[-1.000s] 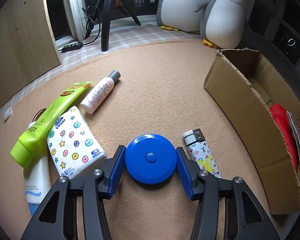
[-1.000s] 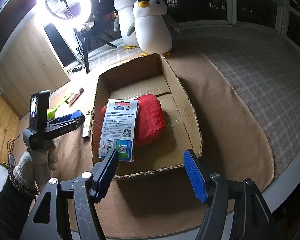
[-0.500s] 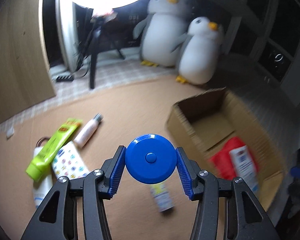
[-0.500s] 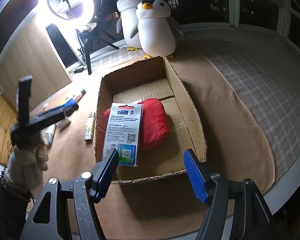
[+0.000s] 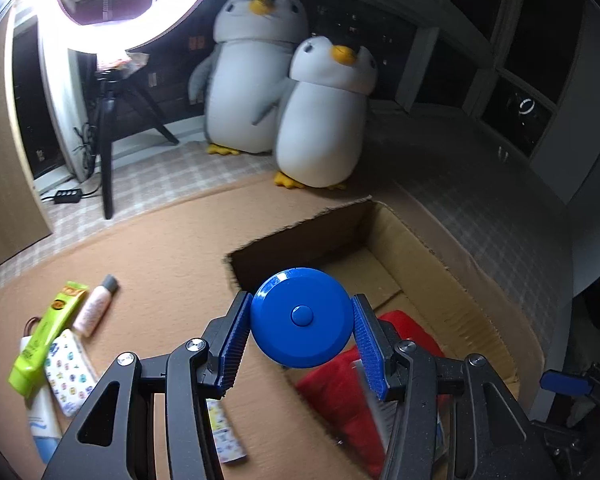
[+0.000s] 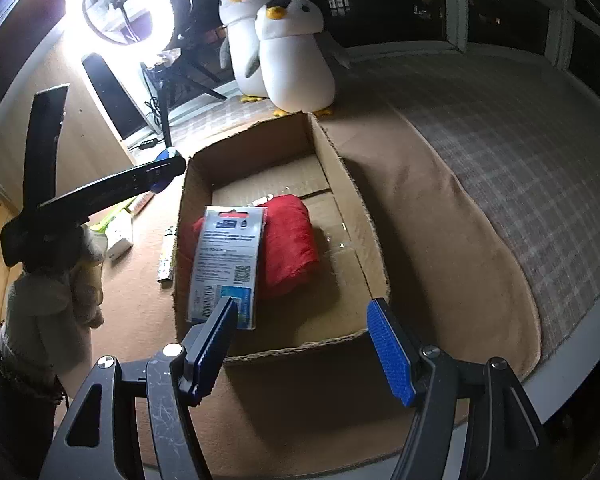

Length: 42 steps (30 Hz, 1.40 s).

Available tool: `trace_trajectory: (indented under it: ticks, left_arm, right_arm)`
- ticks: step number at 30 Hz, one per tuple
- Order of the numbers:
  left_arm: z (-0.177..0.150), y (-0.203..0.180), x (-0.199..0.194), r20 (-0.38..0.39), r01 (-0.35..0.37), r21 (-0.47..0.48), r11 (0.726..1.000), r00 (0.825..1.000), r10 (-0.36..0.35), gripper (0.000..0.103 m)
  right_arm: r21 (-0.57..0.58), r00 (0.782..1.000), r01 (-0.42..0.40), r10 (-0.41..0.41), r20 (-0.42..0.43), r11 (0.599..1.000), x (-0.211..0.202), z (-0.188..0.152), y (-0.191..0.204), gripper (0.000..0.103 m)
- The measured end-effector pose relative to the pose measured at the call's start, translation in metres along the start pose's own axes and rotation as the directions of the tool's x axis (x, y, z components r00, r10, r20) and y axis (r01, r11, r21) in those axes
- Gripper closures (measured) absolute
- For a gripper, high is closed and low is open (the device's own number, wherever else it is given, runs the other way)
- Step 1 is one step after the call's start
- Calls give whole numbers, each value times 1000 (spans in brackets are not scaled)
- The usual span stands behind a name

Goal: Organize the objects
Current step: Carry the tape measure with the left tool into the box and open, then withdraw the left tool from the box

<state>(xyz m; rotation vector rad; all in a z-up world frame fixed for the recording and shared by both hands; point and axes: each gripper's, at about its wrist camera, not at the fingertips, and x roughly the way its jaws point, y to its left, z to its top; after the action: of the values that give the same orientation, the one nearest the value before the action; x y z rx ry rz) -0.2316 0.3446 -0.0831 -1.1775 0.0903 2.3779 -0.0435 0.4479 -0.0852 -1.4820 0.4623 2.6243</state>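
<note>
My left gripper [image 5: 301, 322] is shut on a round blue tape measure [image 5: 301, 317] and holds it in the air over the near left edge of the cardboard box [image 5: 452, 268]. The box holds a red pouch [image 6: 290, 240] with a grey carded packet [image 6: 226, 264] leaning on it. My right gripper [image 6: 304, 344] is open and empty, just in front of the box's near wall [image 6: 300, 350]. The left gripper [image 6: 162, 174] also shows in the right wrist view, by the box's left wall.
On the brown mat left of the box lie a green tube [image 5: 46, 340], a small pink bottle [image 5: 96, 306], a patterned tissue pack [image 5: 70, 372], a white tube [image 5: 44, 420] and a patterned lighter [image 5: 226, 432]. Two plush penguins [image 5: 320, 120] and a ring light tripod [image 5: 108, 120] stand behind.
My left gripper has lifted the blue tape measure off the mat and carried it right, over the box. The right gripper has barely moved.
</note>
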Motion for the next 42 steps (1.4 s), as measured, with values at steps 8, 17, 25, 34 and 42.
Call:
trace_trajectory:
  ticks: [8,17,25,34,42]
  left_arm:
    - [-1,-14,14,-41,7,4,1000,999,-7,17]
    - [-4,-4,-4,-14,-3,-11,1000,1000,3,15]
    - [-26,38,-34,-9,-70,-70,995,998,70,15]
    - [-67,130,-84,-29,-229,-171,958,973,227,15]
    - [-107,208,-93,-156,-346,-224,911,936,317,15]
  right_arm:
    - [14,1000,6,-5,-4,1000,2,-2,-6,39]
    - [5,1000,-4,4,-4,1000,2,-3,1,39]
    - [0,999,-40,40,-2,999,5,-2,15,37]
    - [-21,991,-131,131,0,991,16,1,54,31]
    - [-98,988,-156,156,-7,983,25,-4,99,31]
